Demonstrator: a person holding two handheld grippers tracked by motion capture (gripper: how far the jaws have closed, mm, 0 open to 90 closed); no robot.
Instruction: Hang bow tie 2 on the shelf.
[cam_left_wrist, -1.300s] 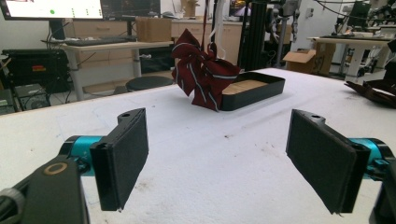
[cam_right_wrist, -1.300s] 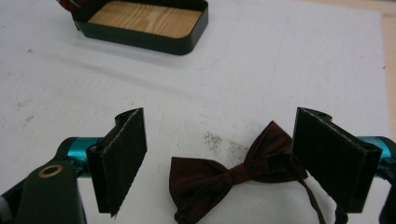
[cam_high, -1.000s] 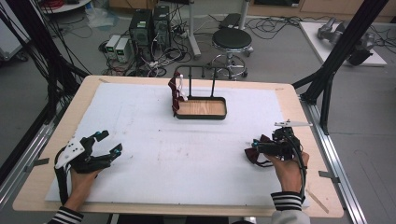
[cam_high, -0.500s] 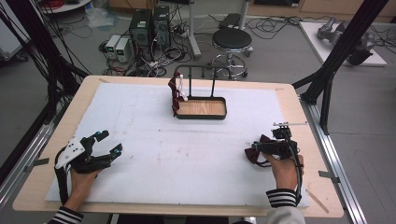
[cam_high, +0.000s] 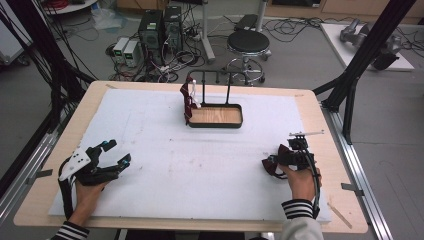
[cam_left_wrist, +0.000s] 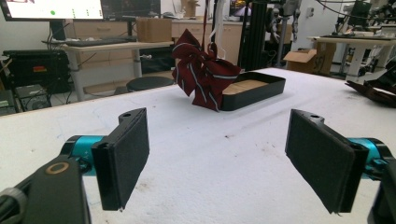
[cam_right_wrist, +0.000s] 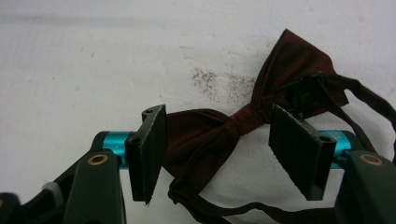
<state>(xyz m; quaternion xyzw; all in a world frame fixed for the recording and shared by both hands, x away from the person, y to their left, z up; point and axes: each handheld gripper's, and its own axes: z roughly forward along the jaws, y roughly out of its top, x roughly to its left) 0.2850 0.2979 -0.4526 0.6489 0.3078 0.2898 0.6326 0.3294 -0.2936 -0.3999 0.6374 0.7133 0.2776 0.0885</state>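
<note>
My right tool (cam_right_wrist: 217, 154) has just been closing around the bow tie (cam_right_wrist: 243, 126), which lies on the worktop (cam_high: 200, 170) at its right edge; the pads aren't pressing yet. My left tool (cam_left_wrist: 224, 158) rests wide open, holding nothing.

The bow tie (cam_right_wrist: 219, 135) strap is cut off at the right gripper view's bottom edge, beside the right gripper (cam_right_wrist: 217, 154).
</note>
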